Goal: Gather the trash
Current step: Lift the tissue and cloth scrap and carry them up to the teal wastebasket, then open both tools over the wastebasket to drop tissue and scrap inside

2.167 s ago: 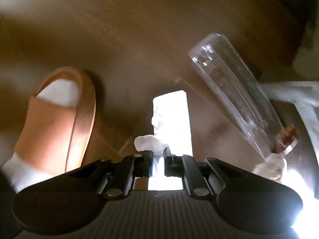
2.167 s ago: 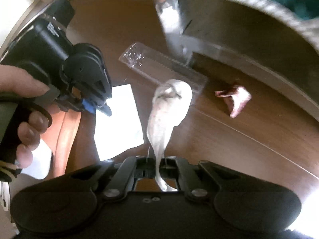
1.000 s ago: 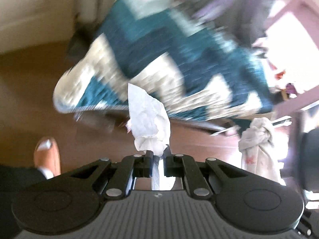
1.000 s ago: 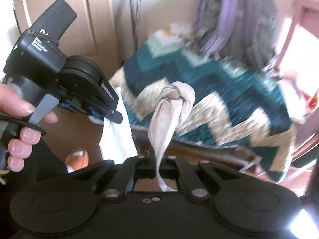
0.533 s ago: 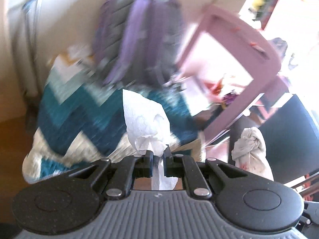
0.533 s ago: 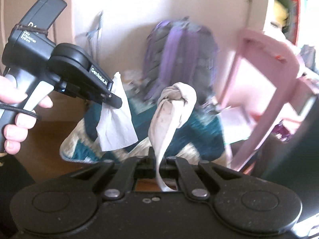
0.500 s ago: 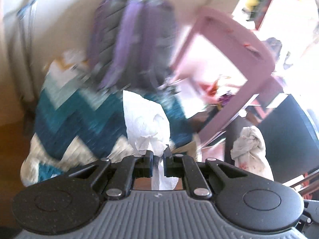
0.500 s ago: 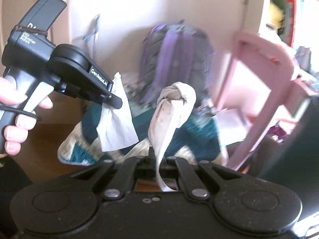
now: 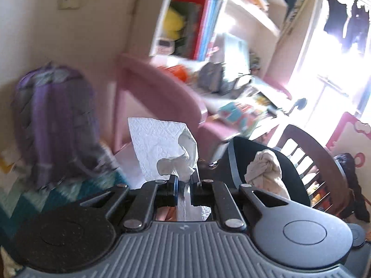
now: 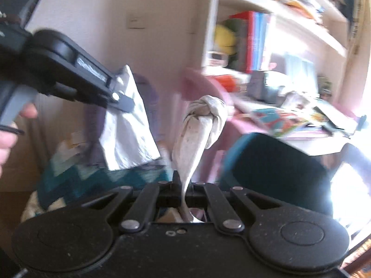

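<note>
Paper towel [image 9: 160,148]: white, clamped in left hand-held gripper [image 9: 184,180], held in the air.
Knotted rag [image 10: 201,125]: stained, pinched in right hand-held gripper [image 10: 183,187], just right of the towel.
Background: purple backpack [image 9: 55,125] far left; pink chair [image 9: 162,92] beyond.

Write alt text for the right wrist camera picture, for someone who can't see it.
The right tongs pinch a knotted, stained beige rag, held up in a blurry bedroom. At left, the left tongs, in a person's hand, grip a white paper towel; behind are a pink desk and white bookshelves.
</note>
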Tool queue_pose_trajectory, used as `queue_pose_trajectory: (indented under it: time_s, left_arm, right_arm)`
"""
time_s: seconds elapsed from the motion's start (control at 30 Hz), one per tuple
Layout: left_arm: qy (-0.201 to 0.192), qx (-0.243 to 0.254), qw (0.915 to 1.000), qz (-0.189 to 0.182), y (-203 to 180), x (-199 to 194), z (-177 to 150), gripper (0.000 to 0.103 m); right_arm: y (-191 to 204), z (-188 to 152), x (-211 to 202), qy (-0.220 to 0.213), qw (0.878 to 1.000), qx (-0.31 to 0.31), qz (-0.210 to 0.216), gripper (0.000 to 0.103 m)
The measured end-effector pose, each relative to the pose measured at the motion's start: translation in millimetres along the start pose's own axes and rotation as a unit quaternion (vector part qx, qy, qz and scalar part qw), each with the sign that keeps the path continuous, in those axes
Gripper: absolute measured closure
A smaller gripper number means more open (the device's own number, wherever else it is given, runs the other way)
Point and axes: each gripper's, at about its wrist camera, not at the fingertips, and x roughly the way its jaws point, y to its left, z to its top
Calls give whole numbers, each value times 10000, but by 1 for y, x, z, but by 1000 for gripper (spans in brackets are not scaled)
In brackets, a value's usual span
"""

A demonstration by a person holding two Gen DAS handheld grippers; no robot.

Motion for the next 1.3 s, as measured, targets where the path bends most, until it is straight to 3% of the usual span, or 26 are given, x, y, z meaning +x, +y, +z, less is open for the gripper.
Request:
queue_pose_trajectory:
  time_s: [0.3, 0.43, 0.6, 0.9, 1.17, 1.27, 1.3]
  left_arm:
    - [41, 245, 9978, -615, -86, 35, 29, 94]
    - [234, 526, 9964, -625, -122, 60, 24, 94]
    - [499, 1202, 9910, -305, -159, 97, 6, 94]
    - [1041, 1476, 9835, -89, -169, 143, -16, 94]
    - [1377, 1352, 9812, -32, -161, 161, -24, 93]
    - [1436, 1301, 9810, -23, -160, 164, -25, 86]
    - [1426, 1312, 9810, -15, -160, 163, -26, 79]
  right_arm:
    - [-80, -9, 2, 271, 9971, 334, -629, 103]
    - [-99, -17, 13, 478, 9953, 381, -757, 102]
    - [-110, -25, 20, 701, 9941, 378, -736, 102]
    - [-116, -35, 33, 961, 9921, 338, -732, 96]
    - [-121, -36, 32, 896, 9920, 335, -820, 76]
    - [-122, -37, 29, 847, 9922, 352, -841, 68]
    - [-123, -37, 27, 811, 9925, 353, -846, 65]
